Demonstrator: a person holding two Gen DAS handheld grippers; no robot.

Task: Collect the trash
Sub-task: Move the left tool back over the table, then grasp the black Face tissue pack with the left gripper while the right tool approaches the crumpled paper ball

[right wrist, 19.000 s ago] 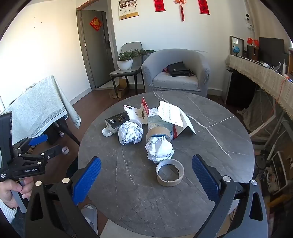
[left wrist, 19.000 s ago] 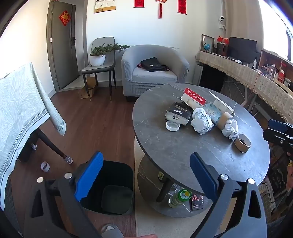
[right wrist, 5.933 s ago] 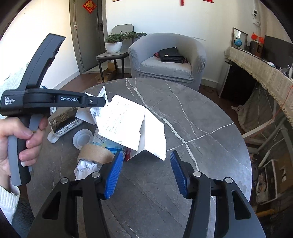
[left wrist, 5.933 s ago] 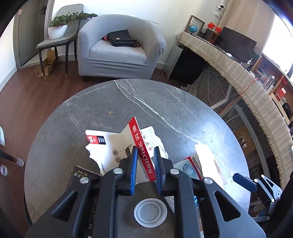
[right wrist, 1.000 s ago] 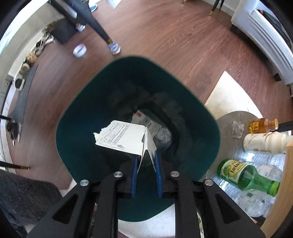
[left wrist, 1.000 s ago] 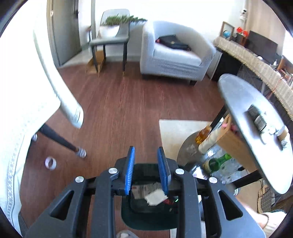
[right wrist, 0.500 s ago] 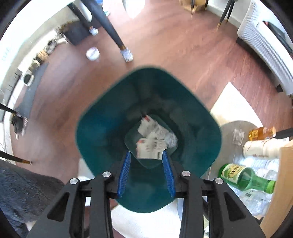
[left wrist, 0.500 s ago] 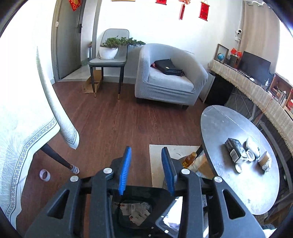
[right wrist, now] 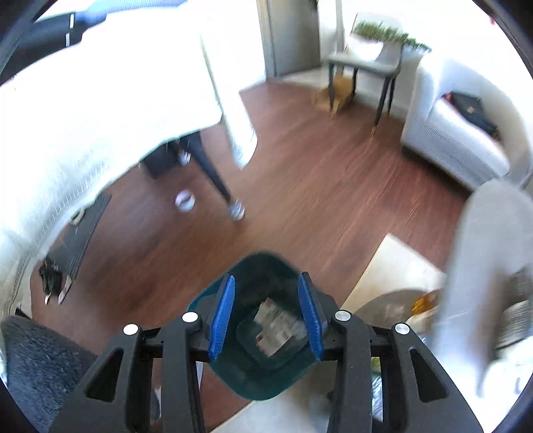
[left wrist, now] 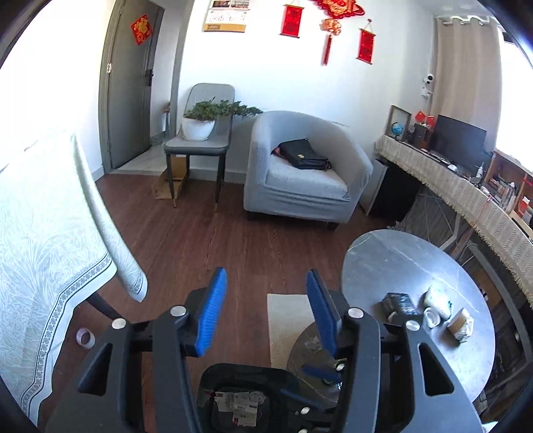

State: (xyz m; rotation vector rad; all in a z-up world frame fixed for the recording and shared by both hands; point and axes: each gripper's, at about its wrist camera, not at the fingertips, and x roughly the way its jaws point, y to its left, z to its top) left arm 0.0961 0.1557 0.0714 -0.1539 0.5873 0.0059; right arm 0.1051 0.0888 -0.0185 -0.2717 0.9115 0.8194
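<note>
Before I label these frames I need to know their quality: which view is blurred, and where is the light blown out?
Left wrist view: sharp, fisheye-bent at the edges, with glare on the round table and a bright right edge. Right wrist view: motion-smeared and overexposed across the tablecloth and armchair; only the right claw over the bin stays crisp.

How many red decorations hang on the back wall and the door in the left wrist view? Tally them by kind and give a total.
Red scrolls: 2
Red knot ornament: 1
Red diamond sign on the door: 1
Total: 4
</note>
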